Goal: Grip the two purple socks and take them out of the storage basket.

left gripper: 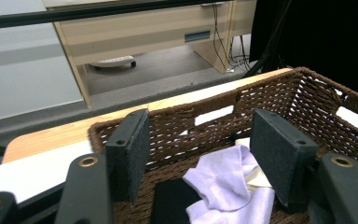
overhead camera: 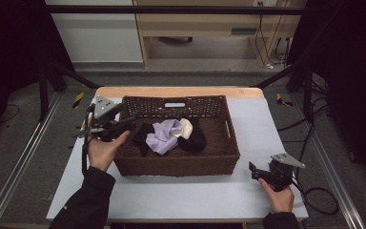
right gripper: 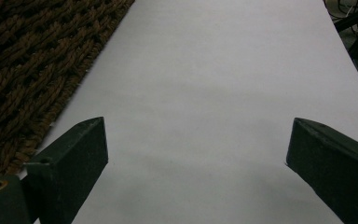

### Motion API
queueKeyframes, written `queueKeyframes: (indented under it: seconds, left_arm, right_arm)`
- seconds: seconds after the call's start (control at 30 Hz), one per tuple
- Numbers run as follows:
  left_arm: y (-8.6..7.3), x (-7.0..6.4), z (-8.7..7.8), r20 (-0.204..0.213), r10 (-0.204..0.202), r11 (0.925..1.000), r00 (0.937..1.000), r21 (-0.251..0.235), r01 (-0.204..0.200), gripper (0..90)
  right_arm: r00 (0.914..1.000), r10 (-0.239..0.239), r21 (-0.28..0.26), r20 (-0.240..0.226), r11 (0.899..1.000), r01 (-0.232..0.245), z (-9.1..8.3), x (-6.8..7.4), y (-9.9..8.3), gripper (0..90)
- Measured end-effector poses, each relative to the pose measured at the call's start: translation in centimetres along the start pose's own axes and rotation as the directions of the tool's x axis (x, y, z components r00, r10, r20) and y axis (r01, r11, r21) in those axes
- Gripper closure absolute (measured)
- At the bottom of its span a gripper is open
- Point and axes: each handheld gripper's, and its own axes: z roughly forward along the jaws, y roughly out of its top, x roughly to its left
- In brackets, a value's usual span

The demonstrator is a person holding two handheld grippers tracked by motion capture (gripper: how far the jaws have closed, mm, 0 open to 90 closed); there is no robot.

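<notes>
Two grippers working | left gripper [left gripper: 200, 158] hovering wide open over basket's [overhead camera: 228, 138] near-left corner, lilac cloth [left gripper: 228, 186] lying just below and ahead between its jaws | better dropping straight onto the cloth's raised fold, missing the wicker rim | right gripper [right gripper: 196, 158] resting wide open, holding nothing, basket wall beside it, bare table [right gripper: 223, 70] ahead giving room.

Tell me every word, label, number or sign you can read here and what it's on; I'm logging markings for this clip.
None can be read.
The wicker basket, the lilac cloth and the black cloth in it, the white table and both hand-held grippers, left and right, carry no visible text.
The yellow-and-black strips on the floor are hazard stripes, not lettering.
</notes>
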Motion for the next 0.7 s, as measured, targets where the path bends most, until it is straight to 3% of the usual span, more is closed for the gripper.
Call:
queueKeyframes:
  seconds: [0.33, 0.7]
  left_arm:
    - [0.0, -2.5, 4.1, 0.028, 0.028, 0.9989, 0.9992, 0.036, -0.029, 37.8]
    - [-1.0, -3.8, 7.7, 0.043, 0.037, 0.9955, 0.9984, 0.086, -0.041, 40.0]
  right_arm:
    - [1.0000, 0.001, 0.000, -0.002, 1.000, -0.001, 0.0, 0.0, 0.0, 5.7]
    - [1.0000, 0.000, 0.004, -0.003, 1.000, 0.000, 0.0, 0.0, 0.0, 5.8]
